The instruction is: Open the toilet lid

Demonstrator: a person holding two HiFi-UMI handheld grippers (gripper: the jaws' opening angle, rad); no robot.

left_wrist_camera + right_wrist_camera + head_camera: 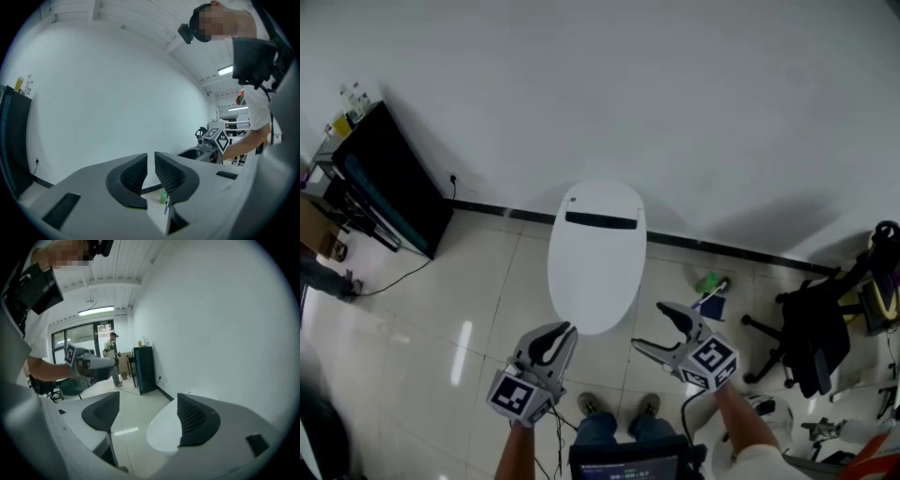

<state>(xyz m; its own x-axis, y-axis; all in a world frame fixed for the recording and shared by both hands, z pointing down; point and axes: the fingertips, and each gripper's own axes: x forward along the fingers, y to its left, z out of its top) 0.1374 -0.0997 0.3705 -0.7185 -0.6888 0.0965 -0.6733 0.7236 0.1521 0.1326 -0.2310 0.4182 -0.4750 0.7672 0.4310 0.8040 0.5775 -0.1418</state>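
Toilet lid lies closed at twelve o'clock. Right tongs, spread wide and empty at its five o'clock, look readied to catch its front edge; left tongs, pinched nearly together and empty, hang at seven.

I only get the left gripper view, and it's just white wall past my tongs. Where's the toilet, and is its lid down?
Observer: The head view shows the toilet lid down, straight ahead of you, its back end at the wall.
Operator: Are my other tongs open?
Observer: Yes. The right gripper view shows the right tongs wide apart with nothing between them.
Operator: Am I touching the lid?
Observer: No. In the head view the left tongs are left of the lid's near end and the right tongs are to its right, neither on it.
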